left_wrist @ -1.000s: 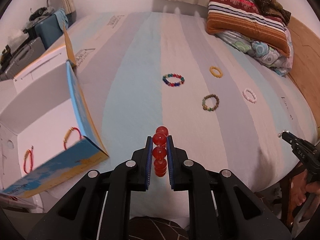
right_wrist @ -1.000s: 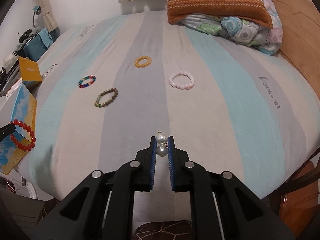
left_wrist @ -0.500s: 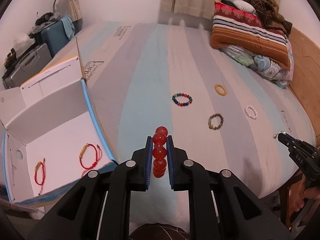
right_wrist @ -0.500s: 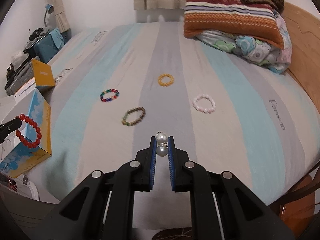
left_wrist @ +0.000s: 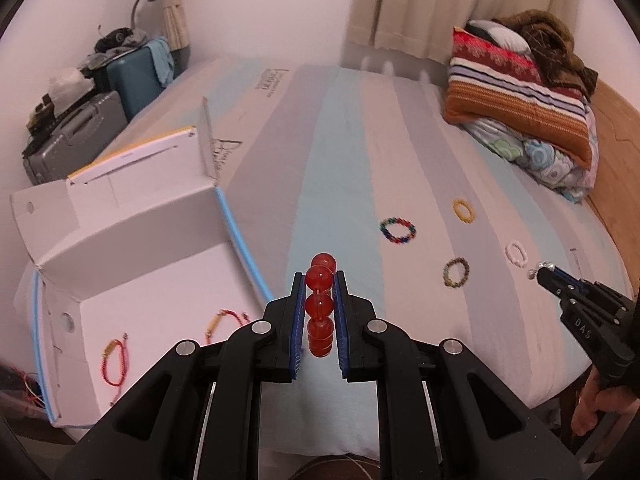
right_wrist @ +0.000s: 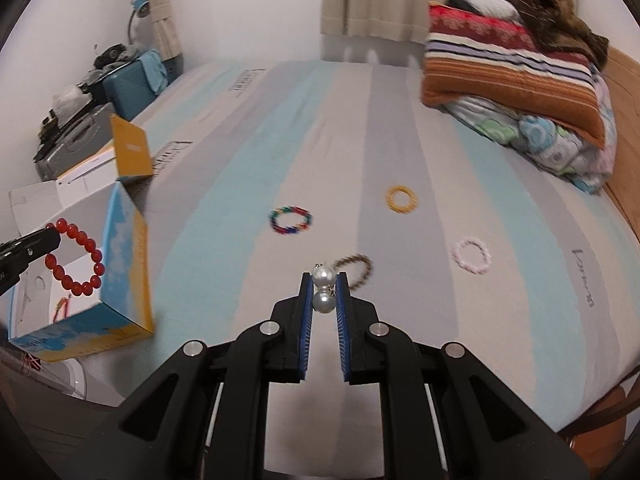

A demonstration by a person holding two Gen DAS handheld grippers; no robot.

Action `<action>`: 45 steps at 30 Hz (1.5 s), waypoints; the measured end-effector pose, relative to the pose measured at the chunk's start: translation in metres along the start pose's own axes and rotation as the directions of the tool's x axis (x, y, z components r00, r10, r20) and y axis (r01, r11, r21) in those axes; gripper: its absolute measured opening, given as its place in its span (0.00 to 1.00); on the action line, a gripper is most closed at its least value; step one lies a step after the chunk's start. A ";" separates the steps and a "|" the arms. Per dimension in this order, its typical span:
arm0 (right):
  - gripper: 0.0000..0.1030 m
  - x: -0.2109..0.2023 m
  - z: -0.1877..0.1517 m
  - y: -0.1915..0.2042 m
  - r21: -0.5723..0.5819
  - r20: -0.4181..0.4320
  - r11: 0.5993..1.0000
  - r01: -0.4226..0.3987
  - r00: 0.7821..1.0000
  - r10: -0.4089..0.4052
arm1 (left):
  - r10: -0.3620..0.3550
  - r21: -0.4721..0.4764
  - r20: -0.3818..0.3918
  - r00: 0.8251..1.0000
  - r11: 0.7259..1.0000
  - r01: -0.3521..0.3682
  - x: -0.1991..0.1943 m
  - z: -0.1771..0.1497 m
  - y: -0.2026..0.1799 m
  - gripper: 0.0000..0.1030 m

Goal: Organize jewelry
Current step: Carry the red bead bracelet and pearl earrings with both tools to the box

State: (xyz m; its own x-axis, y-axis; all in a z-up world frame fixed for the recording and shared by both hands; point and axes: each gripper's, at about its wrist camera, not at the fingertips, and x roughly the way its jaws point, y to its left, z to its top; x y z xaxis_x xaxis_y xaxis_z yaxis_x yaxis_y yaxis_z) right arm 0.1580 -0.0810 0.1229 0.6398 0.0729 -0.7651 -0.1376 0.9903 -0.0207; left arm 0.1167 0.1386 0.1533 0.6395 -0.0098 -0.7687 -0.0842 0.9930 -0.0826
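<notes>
Red bead bracelet [left_wrist: 319, 304]: glossy round beads, clamped between left gripper [left_wrist: 317, 280] jaws. Right gripper [right_wrist: 324, 280] jaws pinch pearl piece [right_wrist: 323, 289], probably earrings.

Box [left_wrist: 132, 280] mouth open upward — raised flap [left_wrist: 208, 140] behind; bracelets [right_wrist: 290, 220] dot mid-bed [right_wrist: 240, 208].

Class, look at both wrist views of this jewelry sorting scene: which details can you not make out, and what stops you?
- Pearl piece: right wrist view, the right hand-held gripper hides most of it, so its type is unclear.
- Red bead bracelet: left wrist view, only a few beads show in the left hand-held gripper.
- Box: its bottom left corner is cut off.
- Brown bracelet: right wrist view, blurred.
</notes>
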 end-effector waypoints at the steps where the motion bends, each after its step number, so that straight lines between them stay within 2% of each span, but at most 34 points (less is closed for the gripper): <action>1: 0.10 0.000 0.002 0.006 -0.004 0.001 1.000 -0.006 1.000 0.006 | 0.004 -0.005 0.005 1.000 1.000 -0.004 -0.003 0.002 0.005 0.12; 7: 0.10 0.001 0.016 0.051 -0.048 0.011 0.997 -0.052 0.999 0.052 | 0.039 -0.042 0.022 0.999 0.998 -0.038 -0.015 0.006 0.040 0.12; 13: 0.10 -0.001 0.028 0.108 -0.108 0.022 0.989 -0.102 0.994 0.105 | 0.093 -0.089 0.018 0.996 0.992 -0.091 -0.025 -0.003 0.086 0.12; 21: 0.10 0.002 0.029 0.188 -0.190 0.006 0.965 -0.179 0.983 0.183 | 0.189 -0.161 -0.026 0.982 0.968 -0.190 -0.030 -0.028 0.154 0.12; 25: 0.10 0.007 0.025 0.221 -0.223 -0.014 0.952 -0.210 0.977 0.212 | 0.213 -0.202 -0.050 0.976 0.955 -0.219 -0.031 -0.039 0.183 0.12; 33: 0.10 0.028 0.012 0.276 -0.276 -0.088 0.922 -0.270 0.963 0.256 | 0.232 -0.262 -0.096 0.968 0.932 -0.250 -0.025 -0.060 0.224 0.12; 38: 0.10 0.046 0.003 0.296 -0.285 -0.157 0.909 -0.304 0.950 0.268 | 0.229 -0.287 -0.135 0.964 0.922 -0.259 -0.011 -0.073 0.240 0.12; 45: 0.10 0.076 -0.008 0.314 -0.281 -0.271 0.904 -0.322 0.930 0.247 | 0.218 -0.300 -0.186 0.958 0.916 -0.267 0.010 -0.084 0.250 0.12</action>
State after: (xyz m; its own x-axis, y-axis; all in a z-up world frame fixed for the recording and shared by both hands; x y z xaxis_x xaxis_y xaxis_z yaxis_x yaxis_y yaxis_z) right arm 0.1574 0.2346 0.0535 0.3567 0.2800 -0.8913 -0.5427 0.8387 0.0463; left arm 0.0379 0.3772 0.0717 0.4524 0.1855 -0.8723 -0.4770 0.8768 -0.0609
